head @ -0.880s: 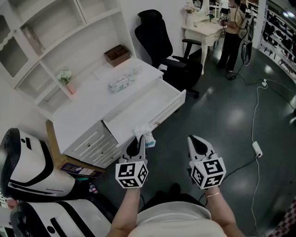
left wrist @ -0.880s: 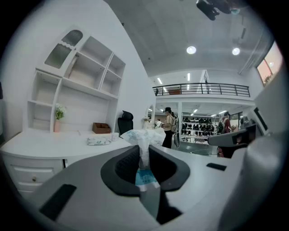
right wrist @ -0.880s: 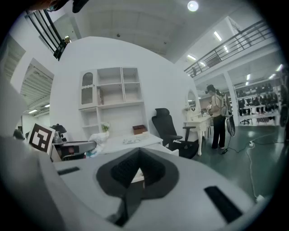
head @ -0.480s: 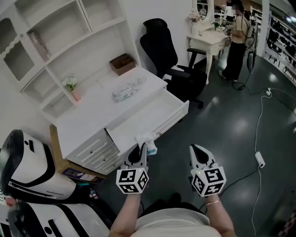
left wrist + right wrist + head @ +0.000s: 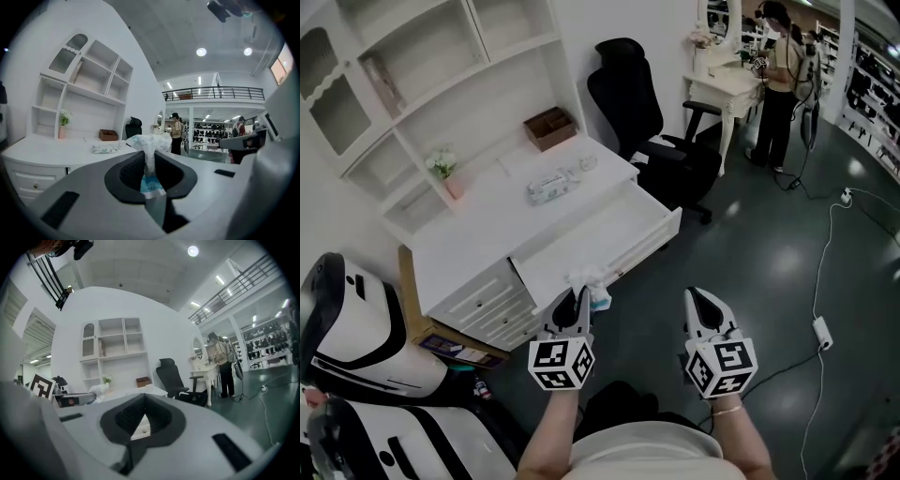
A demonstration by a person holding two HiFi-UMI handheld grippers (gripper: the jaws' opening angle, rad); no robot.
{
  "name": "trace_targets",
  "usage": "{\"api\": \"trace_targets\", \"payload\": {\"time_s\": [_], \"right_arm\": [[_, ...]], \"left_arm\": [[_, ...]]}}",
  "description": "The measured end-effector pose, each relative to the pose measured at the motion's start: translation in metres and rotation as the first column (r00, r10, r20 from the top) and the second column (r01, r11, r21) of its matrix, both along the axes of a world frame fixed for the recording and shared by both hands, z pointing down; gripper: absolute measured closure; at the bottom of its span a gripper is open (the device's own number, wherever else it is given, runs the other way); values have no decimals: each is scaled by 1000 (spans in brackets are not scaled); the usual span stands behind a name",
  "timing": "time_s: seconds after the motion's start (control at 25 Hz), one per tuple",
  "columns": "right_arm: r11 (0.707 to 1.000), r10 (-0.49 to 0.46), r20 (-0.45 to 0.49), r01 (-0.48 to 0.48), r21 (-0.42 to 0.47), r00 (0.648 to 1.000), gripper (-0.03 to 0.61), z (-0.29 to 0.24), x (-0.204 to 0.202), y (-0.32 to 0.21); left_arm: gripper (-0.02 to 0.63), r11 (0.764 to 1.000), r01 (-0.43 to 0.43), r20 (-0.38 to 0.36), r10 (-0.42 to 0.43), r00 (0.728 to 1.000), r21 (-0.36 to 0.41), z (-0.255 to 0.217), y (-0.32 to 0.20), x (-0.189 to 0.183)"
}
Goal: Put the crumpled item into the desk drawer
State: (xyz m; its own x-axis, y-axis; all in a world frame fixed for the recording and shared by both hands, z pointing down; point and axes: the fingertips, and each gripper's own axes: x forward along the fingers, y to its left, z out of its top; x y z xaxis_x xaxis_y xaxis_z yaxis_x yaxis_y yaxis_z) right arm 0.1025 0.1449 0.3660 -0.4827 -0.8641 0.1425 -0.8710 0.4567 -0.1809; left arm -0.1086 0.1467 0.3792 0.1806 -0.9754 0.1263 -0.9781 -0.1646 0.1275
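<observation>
A crumpled white and blue wrapper (image 5: pixel 590 284) sticks up from my left gripper (image 5: pixel 580 302), which is shut on it. It hangs just in front of the near edge of the open white desk drawer (image 5: pixel 600 230). In the left gripper view the wrapper (image 5: pixel 149 143) is pinched between the dark pads (image 5: pixel 131 171), its crumpled top fanning out above them. My right gripper (image 5: pixel 701 302) floats over the dark floor right of the drawer, shut with nothing in it. In the right gripper view the pads (image 5: pixel 124 420) meet at the tip.
The white desk (image 5: pixel 478 230) carries a wipes pack (image 5: pixel 551 185), a brown box (image 5: pixel 549 127) and a small plant (image 5: pixel 442 169) under shelves. A black office chair (image 5: pixel 652 112) stands right of the drawer. A person (image 5: pixel 778 84) stands by a far table. A cable with power strip (image 5: pixel 821 330) lies right.
The head view has shifted slightly. Both grippers keep nearly the same place, and the left one still holds the wrapper by the drawer's front edge.
</observation>
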Motion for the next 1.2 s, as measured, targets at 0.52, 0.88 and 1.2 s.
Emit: {"api": "trace_targets", "payload": {"time_s": [0.52, 0.88, 1.2], "right_arm": [[999, 34, 8, -34, -28, 999, 577, 10, -6, -70], [997, 74, -12, -74, -35, 997, 577, 10, -31, -167], [992, 120, -29, -121, -46, 992, 577, 7, -49, -223]], "left_arm": [[568, 1000, 15, 34, -15, 999, -5, 5, -73, -22], [568, 999, -20, 40, 19, 999, 26, -3, -175, -50], [568, 997, -65, 61, 64, 996, 28, -9, -246, -65]]}}
